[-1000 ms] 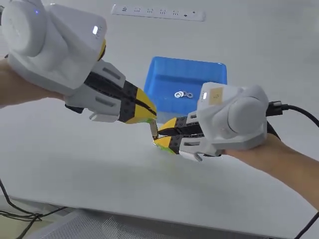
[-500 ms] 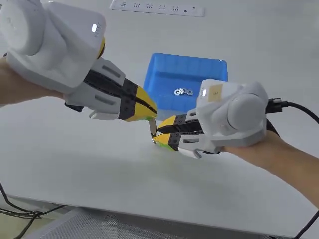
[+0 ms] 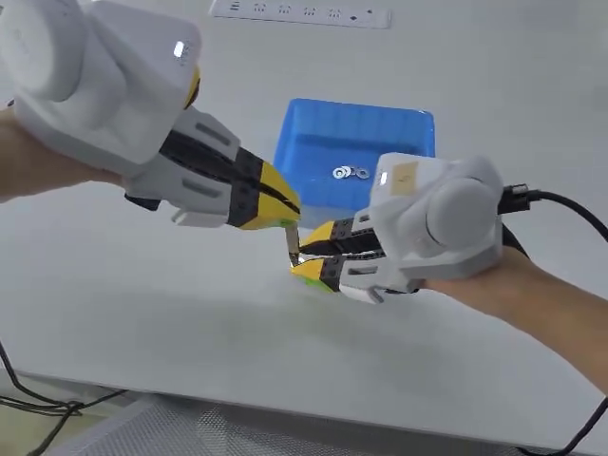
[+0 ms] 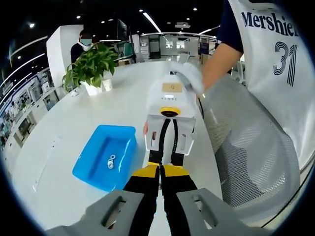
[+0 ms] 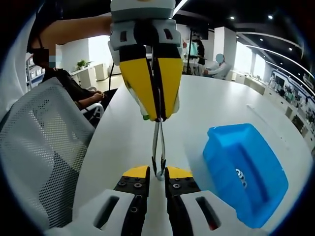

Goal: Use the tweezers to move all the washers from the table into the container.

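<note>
Barely anything has moved in the last second: the left gripper (image 3: 285, 217) still clamps the tweezers (image 5: 158, 142), whose tips sit between the right gripper's (image 3: 302, 261) nearly closed jaws. A blue container (image 3: 313, 142) holding washers (image 3: 351, 173) sits at one o'clock, unobstructed.

White workbench (image 3: 142, 304) w/ power strip (image 3: 299, 13), grey mesh chair (image 4: 246, 152), 1 potted plant (image 4: 91, 66), dark ceiling (image 4: 98, 12) w/ spotlights (image 4: 195, 9).

The tweezers (image 5: 158, 140) vanish between the jaws of the left hand-held gripper (image 5: 158, 117). Whether the right hand-held gripper (image 5: 157, 173) pinches their tips is too small to tell. Behind it in the head view, the near wall of the container (image 3: 351, 133) is hidden, and its washers (image 3: 351, 173) are too small to count.
</note>
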Available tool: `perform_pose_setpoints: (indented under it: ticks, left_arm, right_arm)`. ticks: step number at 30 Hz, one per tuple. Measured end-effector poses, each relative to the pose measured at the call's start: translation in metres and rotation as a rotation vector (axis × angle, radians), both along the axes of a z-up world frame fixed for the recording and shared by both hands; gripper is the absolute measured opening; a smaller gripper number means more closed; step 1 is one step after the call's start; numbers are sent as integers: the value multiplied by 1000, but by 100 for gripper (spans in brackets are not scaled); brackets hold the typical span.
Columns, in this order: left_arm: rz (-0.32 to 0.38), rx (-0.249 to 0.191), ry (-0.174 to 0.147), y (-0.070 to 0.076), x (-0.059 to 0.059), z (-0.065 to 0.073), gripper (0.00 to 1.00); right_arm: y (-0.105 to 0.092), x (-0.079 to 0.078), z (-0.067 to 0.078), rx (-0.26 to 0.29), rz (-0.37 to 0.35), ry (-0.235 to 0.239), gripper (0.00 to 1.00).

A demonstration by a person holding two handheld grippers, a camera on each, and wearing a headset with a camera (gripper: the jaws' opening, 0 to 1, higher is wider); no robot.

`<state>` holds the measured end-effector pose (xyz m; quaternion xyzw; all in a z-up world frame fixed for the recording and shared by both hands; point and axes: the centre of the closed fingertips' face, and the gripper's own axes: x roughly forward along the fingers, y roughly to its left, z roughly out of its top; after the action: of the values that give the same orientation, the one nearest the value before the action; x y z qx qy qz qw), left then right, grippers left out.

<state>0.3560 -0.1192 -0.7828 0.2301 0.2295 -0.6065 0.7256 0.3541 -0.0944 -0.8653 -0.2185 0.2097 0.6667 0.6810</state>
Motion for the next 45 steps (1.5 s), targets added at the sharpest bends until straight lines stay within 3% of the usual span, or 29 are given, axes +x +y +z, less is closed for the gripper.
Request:
perform_pose_setpoints:
  ticks: [11,23,31,34,45]
  left_arm:
    - [-4,-2,10,-1,0,0,5]
    - [-10,16,-2,1,1,3,5]
    - [-35,30,-34,-1,5,20,5]
    - [-47,31,-69,-3,8,30,5]
    - [-93,40,-143,-11,23,62,5]
  right_arm:
    - [4,1,3,19,4,17,10]
    - [2,1,6,9,-1,3,10]
    - [-1,7,26,35,-15,-20,10]
    - [-3,12,34,48,-28,-35,10]
    - [-10,32,67,65,-54,-103,10]
